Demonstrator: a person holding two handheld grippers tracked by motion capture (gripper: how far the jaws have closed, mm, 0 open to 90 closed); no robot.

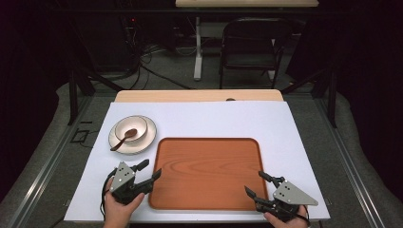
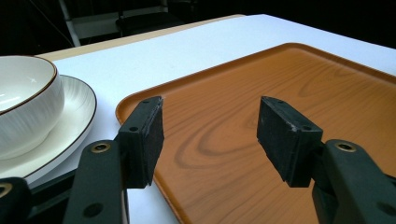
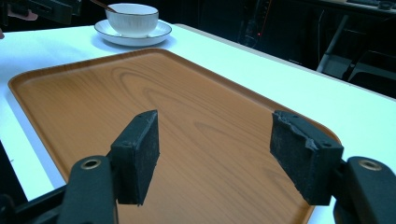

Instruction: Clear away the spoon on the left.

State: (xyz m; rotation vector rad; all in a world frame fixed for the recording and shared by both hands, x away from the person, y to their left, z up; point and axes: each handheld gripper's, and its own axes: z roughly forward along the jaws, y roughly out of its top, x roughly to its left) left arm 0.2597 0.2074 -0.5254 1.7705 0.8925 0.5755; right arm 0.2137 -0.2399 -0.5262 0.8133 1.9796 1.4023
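While the high view looks down on a white-covered counter, a wooden tray lies across the lower middle of the frame with nothing on it. At the upper left of the tray, just off its corner, a white plate carries a white bowl, and a brown spoon rests in the bowl with its handle sticking out toward the lower left. The left gripper sits at the lower left, held by a hand, its fingers spread apart and empty, the tips at the tray's left edge. The right gripper sits at the lower right, fingers likewise wide and holding nothing, over the tray's near right corner.

From the left gripper view, both black fingers stand well apart above the tray; the bowl and plate fill the left side.

From the right gripper view, the open fingers hover over the tray, with bowl and plate at the upper left.
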